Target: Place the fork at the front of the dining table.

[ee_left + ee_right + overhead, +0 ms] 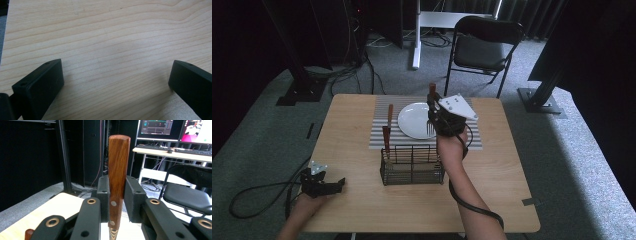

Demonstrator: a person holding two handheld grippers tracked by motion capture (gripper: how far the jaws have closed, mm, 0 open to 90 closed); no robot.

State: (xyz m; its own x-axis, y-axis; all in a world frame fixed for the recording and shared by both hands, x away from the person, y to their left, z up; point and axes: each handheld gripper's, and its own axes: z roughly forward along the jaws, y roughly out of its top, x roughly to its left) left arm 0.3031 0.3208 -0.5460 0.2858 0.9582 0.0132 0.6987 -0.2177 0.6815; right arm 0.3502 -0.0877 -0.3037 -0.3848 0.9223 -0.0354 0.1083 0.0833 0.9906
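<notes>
My right gripper (435,116) hangs over the white plate (412,120), shut on a fork with a wooden handle (432,91). The fork stands upright, tines (430,129) down over the plate's right side. In the right gripper view the riveted handle (118,157) rises between the two black pads (132,197) of my right gripper (117,195). My left gripper (329,186) rests on the table near its front left corner. Its jaws stand wide apart in the left gripper view, with bare wood between them (116,80).
The plate lies on a striped placemat (382,137) at the back of the wooden table (492,185). A black wire basket (412,167) stands in front of it, with a wooden-handled utensil (387,130) leaning in its left corner. A folding chair (484,47) stands behind the table.
</notes>
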